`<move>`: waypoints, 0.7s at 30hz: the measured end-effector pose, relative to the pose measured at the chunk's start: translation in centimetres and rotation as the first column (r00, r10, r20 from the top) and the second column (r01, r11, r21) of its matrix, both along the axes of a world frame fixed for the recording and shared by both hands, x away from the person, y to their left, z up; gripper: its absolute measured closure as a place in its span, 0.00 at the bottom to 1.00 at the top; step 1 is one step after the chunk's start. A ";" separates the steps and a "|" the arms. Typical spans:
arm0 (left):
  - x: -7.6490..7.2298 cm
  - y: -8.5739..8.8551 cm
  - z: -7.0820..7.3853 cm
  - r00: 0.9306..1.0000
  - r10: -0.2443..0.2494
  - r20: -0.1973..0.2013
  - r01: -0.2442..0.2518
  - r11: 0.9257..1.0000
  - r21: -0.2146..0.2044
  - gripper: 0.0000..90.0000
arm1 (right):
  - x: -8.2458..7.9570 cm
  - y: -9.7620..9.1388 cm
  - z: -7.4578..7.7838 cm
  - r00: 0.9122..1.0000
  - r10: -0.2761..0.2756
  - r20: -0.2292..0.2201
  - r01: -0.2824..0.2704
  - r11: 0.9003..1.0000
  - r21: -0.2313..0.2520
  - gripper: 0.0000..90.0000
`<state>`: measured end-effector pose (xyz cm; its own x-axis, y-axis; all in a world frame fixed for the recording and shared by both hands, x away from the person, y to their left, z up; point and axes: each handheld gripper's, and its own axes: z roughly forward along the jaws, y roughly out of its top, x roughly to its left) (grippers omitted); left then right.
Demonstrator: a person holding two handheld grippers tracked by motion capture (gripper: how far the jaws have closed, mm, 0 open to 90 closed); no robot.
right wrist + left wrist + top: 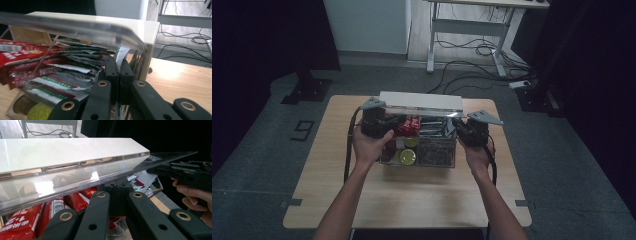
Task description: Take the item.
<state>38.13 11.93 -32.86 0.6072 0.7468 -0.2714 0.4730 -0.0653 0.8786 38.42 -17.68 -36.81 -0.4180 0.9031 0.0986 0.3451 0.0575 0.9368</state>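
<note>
Box [418, 152] of clear plastic is seen at the middle of the surface [337, 190], with its clear lid [75, 182] raised at the front and hinged on a white bar [421, 103] along the back edge. The left hand-held gripper [384, 125] is held at the box's left end by the left hand [368, 146]; in the left gripper view its jaws are drawn together just under the lid's front edge, but whether the lid is actually pinched cannot be told. The right hand-held gripper [460, 129] is held at the right end by the right hand [477, 152]; in the right gripper view its jaws are closed tight beneath the lid's corner, against the box's right wall, and what they clamp, if anything, cannot be told.

Red sachets [30, 217] are packed in the left rear compartment, and green-and-white sachets [70, 75] are stacked in the right rear one. Yellow-green round capsules [407, 156] are seen at the front left, and grey packets [436, 151] fill the front right part.

Beyond the surface, a grey floor [562, 150] is seen, with a white desk frame [467, 30] and black cables [472, 65] trailing under it. Dark curtains hang at both sides.
</note>
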 end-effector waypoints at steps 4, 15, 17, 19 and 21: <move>0.0 0.0 0.0 1.000 -0.001 -0.003 0.001 1.000 -0.005 1.00 | -0.6 -0.6 -0.1 1.000 0.016 -0.002 -0.016 0.999 0.034 0.98; 0.2 -0.3 0.0 1.000 0.003 -0.005 -0.003 1.000 0.001 1.00 | -2.3 -2.6 -0.1 1.000 0.024 0.020 -0.026 0.993 0.113 0.99; 0.3 -0.4 0.0 1.000 0.002 -0.007 -0.002 1.000 0.001 1.00 | -2.9 -2.9 0.2 0.999 0.015 0.044 -0.020 0.995 0.096 0.99; 0.3 -0.5 0.0 1.000 0.004 -0.008 -0.004 1.000 -0.002 1.00 | -3.1 -3.1 0.3 0.999 0.018 0.046 -0.023 0.995 0.101 0.99; 0.3 -0.5 0.0 1.000 0.003 -0.009 -0.003 1.000 -0.002 1.00 | -3.4 -3.4 0.5 0.998 0.010 0.062 -0.017 0.995 0.102 0.99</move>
<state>38.41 11.42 -32.87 0.6023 0.7481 -0.2786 0.4812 -0.0618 0.8744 34.98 -21.13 -36.27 -0.4382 0.8837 0.1644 0.2866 -0.0360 0.9574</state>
